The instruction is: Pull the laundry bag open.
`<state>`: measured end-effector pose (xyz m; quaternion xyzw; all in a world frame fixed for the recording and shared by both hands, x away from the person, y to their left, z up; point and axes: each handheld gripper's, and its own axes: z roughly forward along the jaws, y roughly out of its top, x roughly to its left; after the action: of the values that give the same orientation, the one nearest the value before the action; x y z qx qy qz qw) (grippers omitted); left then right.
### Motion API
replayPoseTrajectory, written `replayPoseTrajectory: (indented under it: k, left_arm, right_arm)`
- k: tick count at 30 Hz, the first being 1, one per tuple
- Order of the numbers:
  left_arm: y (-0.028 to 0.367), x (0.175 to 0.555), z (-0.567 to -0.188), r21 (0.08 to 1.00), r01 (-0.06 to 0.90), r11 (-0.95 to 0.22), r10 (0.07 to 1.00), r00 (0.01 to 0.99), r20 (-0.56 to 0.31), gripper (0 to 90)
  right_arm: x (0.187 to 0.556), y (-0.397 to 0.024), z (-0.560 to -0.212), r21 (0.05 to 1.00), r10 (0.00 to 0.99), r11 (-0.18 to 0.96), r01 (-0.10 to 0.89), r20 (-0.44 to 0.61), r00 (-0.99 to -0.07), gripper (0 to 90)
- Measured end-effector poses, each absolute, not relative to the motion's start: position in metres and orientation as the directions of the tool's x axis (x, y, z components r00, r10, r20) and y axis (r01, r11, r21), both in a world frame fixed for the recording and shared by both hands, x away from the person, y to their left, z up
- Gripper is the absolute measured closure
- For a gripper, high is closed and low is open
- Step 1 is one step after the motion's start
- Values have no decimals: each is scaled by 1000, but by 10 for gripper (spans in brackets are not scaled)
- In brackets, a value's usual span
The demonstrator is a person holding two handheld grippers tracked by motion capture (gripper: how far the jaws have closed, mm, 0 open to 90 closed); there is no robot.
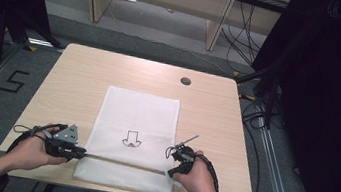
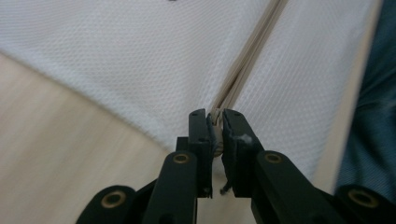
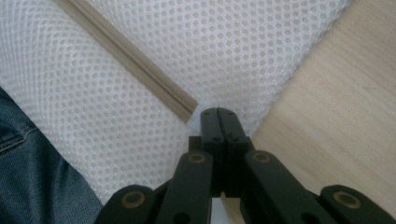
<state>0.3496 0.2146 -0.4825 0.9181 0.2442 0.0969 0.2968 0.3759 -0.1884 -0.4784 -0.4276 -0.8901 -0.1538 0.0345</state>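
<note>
Crosswise, beige strip between left hand-held gripper and right hand-held gripper.

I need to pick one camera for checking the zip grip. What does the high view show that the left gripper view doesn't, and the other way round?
The high view adds the whole white mesh bag with its black print, the round hole in the table, and the right tool at the far end of the zip. The left gripper view adds the close-up: the left tool pinching the zip pull, and blue denim. Both share bag, zip and tabletop.
</note>
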Motion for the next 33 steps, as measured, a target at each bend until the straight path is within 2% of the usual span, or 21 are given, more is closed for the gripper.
replayPoseTrajectory:
  k: [1,3,6,8,9,10,17,25,27,28,31,32,33]
  left_arm:
    - [222,351,-483,612,421,-669,508,861,-36,824]
    - [227,347,-484,614,428,-663,504,862,-56,824]
    - [226,347,-483,575,399,-715,475,880,-20,823]
    - [226,348,-483,576,396,-715,472,881,-19,823]
    - [225,348,-484,591,423,-687,492,869,-49,823]
    - [227,348,-483,572,400,-716,472,881,-25,823]
    - [225,346,-486,543,449,-709,509,860,-47,824]
    - [223,346,-488,524,445,-726,499,866,-45,823]
    - [220,342,-491,561,462,-687,513,855,-76,821]
    - [223,344,-488,533,432,-727,479,876,-57,820]
    - [226,346,-487,546,438,-714,485,872,-64,815]
    - [230,348,-484,583,422,-694,487,872,-50,808]
    - [228,346,-485,631,451,-631,530,845,-73,786]
  right_arm:
    - [377,-190,-478,252,743,605,755,162,-650,900]
    - [376,-191,-478,249,755,578,777,197,-625,900]
    - [378,-191,-478,251,742,602,758,175,-647,900]
    - [377,-189,-478,240,748,599,764,175,-641,900]
    - [377,-190,-478,250,745,603,758,165,-647,900]
    - [376,-190,-478,244,754,591,769,172,-634,900]
    - [377,-191,-479,254,745,596,762,178,-643,900]
    - [377,-191,-479,257,742,599,759,177,-646,900]
    - [378,-191,-479,257,741,600,757,178,-648,900]
    - [378,-191,-479,258,740,602,756,177,-649,900]
    - [377,-191,-479,259,741,599,757,179,-647,900]
    - [377,-192,-479,266,753,581,769,184,-632,900]
    - [375,-192,-478,259,768,553,791,210,-606,892]
